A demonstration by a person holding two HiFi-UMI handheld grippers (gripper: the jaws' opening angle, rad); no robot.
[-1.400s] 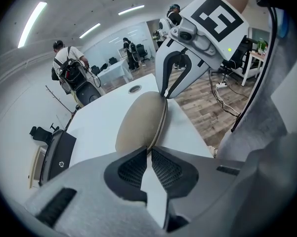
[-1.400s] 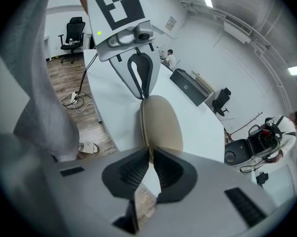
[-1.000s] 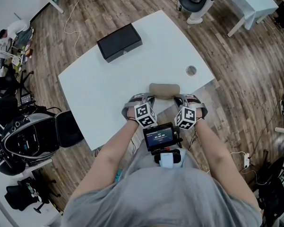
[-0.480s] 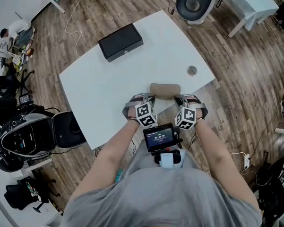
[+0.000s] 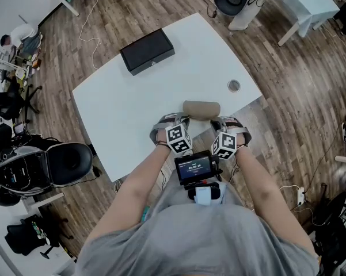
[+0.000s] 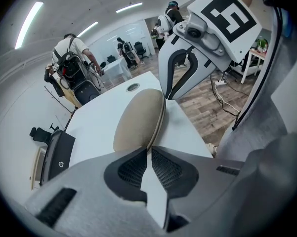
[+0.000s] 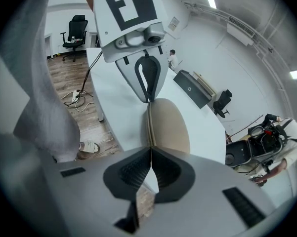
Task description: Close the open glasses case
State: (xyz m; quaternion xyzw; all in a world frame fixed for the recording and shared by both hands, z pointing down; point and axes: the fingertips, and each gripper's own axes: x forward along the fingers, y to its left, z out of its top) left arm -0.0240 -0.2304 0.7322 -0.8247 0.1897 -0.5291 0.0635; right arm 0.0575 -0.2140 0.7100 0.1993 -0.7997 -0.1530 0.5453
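Observation:
A tan oval glasses case [image 5: 201, 109] lies on the white table [image 5: 121, 114] near its front edge, its two halves together with only a seam showing. My left gripper [image 5: 181, 119] sits at the case's left end and my right gripper [image 5: 217, 120] at its right end. In the left gripper view the case [image 6: 138, 122] lies right beyond my shut left gripper [image 6: 149, 149], with the right gripper [image 6: 174, 94] at its far end. In the right gripper view the case [image 7: 169, 126] meets my shut right gripper [image 7: 150, 149], and the left gripper [image 7: 149, 98] touches its far end.
A black box [image 5: 147, 51] stands at the table's far side and a small round metal piece [image 5: 234, 85] lies near the right edge. A screen device [image 5: 194, 167] hangs at the person's chest. Office chairs [image 5: 43, 168] stand left of the table, and people stand further back.
Both grippers stay at the case's ends; the right one has edged slightly left. The chair at the left and the round stand at the top have shifted.

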